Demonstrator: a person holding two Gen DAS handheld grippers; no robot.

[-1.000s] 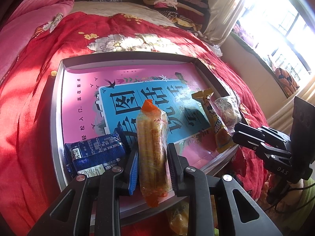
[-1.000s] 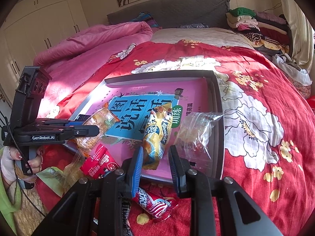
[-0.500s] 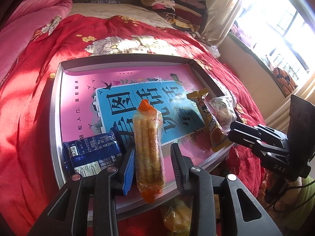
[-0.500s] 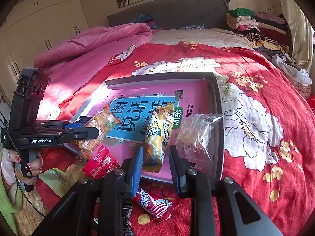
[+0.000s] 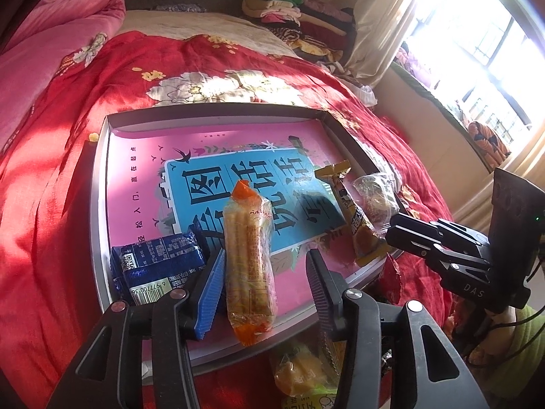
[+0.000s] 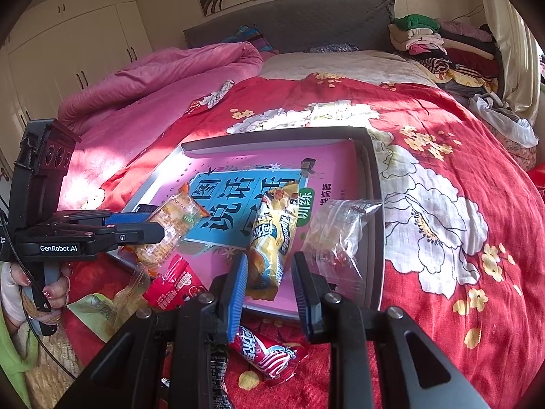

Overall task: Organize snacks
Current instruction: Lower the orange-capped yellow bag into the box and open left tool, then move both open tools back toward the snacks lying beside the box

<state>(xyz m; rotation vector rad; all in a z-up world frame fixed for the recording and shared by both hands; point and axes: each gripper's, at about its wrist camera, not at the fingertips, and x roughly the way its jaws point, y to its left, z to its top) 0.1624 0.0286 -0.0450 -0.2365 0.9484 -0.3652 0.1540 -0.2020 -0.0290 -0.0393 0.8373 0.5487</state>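
Four snacks lie in the tray (image 5: 98,211), the orange pack (image 5: 248,262) loose between the left gripper's (image 5: 264,291) opening jaws, the yellow pack (image 6: 272,238) pinched by the right gripper (image 6: 269,284), while red packets (image 6: 262,351) and others wait on the bedspread (image 6: 442,156) just before the tray.

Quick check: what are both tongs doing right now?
Left tongs: jaws opening, orange wafer pack lying between them in the tray, no longer pinched.
Right tongs: shut on the yellow snack pack.
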